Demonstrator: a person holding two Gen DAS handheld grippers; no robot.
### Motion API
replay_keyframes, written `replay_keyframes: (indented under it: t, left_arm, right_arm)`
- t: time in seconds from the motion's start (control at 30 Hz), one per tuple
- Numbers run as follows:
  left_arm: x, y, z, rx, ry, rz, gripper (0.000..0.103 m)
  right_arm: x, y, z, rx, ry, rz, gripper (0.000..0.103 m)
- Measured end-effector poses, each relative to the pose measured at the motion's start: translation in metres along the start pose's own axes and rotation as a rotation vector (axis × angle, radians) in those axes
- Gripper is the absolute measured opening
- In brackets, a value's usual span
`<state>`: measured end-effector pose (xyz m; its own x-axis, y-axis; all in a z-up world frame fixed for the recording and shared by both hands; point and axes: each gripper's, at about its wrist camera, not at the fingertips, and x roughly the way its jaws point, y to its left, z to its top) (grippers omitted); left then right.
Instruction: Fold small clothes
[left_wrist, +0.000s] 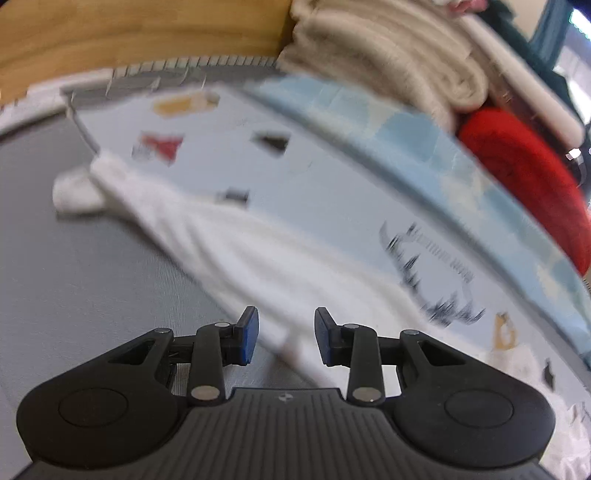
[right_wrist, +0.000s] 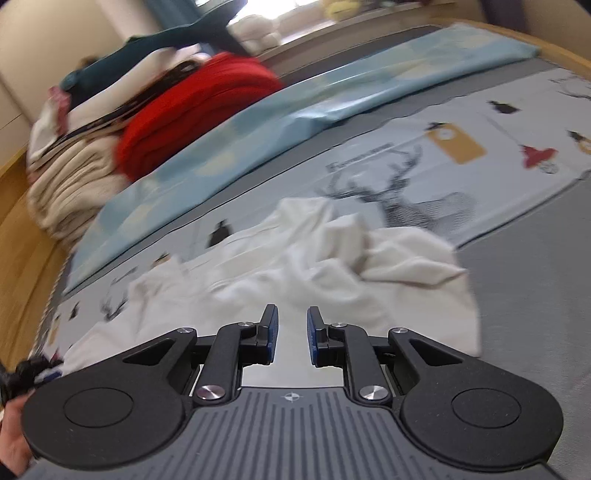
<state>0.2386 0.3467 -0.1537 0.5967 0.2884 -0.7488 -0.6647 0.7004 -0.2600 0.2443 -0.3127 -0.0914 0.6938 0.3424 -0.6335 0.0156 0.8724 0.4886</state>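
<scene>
White garment (right_wrist: 314, 266) lies crumpled on the printed mat (right_wrist: 480, 122), just beyond both tongs. Left gripper (left_wrist: 285, 338) wide, empty; right gripper (right_wrist: 291, 336) narrower, empty. Looks light, floppy, non-slip. I'd pinch a hem edge or corner, not bunched folds.

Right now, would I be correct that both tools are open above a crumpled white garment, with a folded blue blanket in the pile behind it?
Not quite: the folded blanket is red, as the right wrist view shows. Both the left tool and right tool are open above the crumpled white garment.
</scene>
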Motion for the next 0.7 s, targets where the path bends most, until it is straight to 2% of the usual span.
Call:
replay_keyframes:
  t: [0.03, 0.07, 0.1, 0.17, 0.2, 0.23, 0.3, 0.4, 0.5, 0.53, 0.6, 0.67, 0.7]
  left_arm:
    - [0.016, 0.003, -0.001, 0.002, 0.048, 0.038, 0.037]
    - [0.024, 0.004, -0.005, 0.025, 0.084, 0.108, 0.02]
    - [0.022, -0.002, -0.005, 0.075, 0.063, 0.168, 0.017]
    - [0.018, -0.015, -0.002, 0.152, 0.086, 0.329, 0.019]
    - [0.013, -0.017, -0.002, 0.146, 0.092, 0.376, 0.019]
    - [0.007, -0.017, 0.0, 0.112, 0.089, 0.375, 0.019]
    - [-0.014, -0.026, 0.004, 0.069, 0.062, 0.315, 0.019]
    - [-0.061, -0.058, 0.012, 0.147, -0.019, 0.21, 0.028]
    - [-0.118, -0.088, 0.012, 0.173, -0.051, 0.029, 0.034]
    - [-0.135, -0.097, 0.006, 0.206, -0.061, -0.019, 0.035]
    - [-0.168, -0.111, -0.01, 0.283, -0.1, -0.095, 0.05]
    - [-0.19, -0.115, -0.037, 0.329, -0.133, -0.154, 0.053]
    - [-0.193, -0.114, -0.049, 0.343, -0.148, -0.175, 0.053]
  right_arm:
    - [-0.002, -0.005, 0.001, 0.015, -0.009, -0.02, 0.017]
    - [-0.004, -0.011, 0.003, 0.031, -0.018, -0.038, 0.017]
    - [-0.006, -0.017, 0.004, 0.05, -0.025, -0.055, 0.017]
    - [-0.009, -0.028, 0.007, 0.079, -0.039, -0.082, 0.017]
    - [-0.011, -0.034, 0.008, 0.089, -0.044, -0.095, 0.017]
    - [-0.011, -0.039, 0.01, 0.099, -0.049, -0.11, 0.017]
    - [-0.012, -0.048, 0.014, 0.122, -0.059, -0.138, 0.017]
    - [-0.009, -0.066, 0.016, 0.172, -0.071, -0.161, 0.017]
    - [0.009, -0.086, 0.01, 0.211, -0.034, -0.197, 0.018]
    - [0.018, -0.093, 0.009, 0.234, 0.0, -0.21, 0.019]
    - [0.034, -0.107, 0.011, 0.301, 0.038, -0.193, 0.024]
    - [0.048, -0.112, 0.017, 0.28, 0.029, -0.195, 0.036]
    - [0.055, -0.115, 0.02, 0.261, 0.027, -0.212, 0.037]
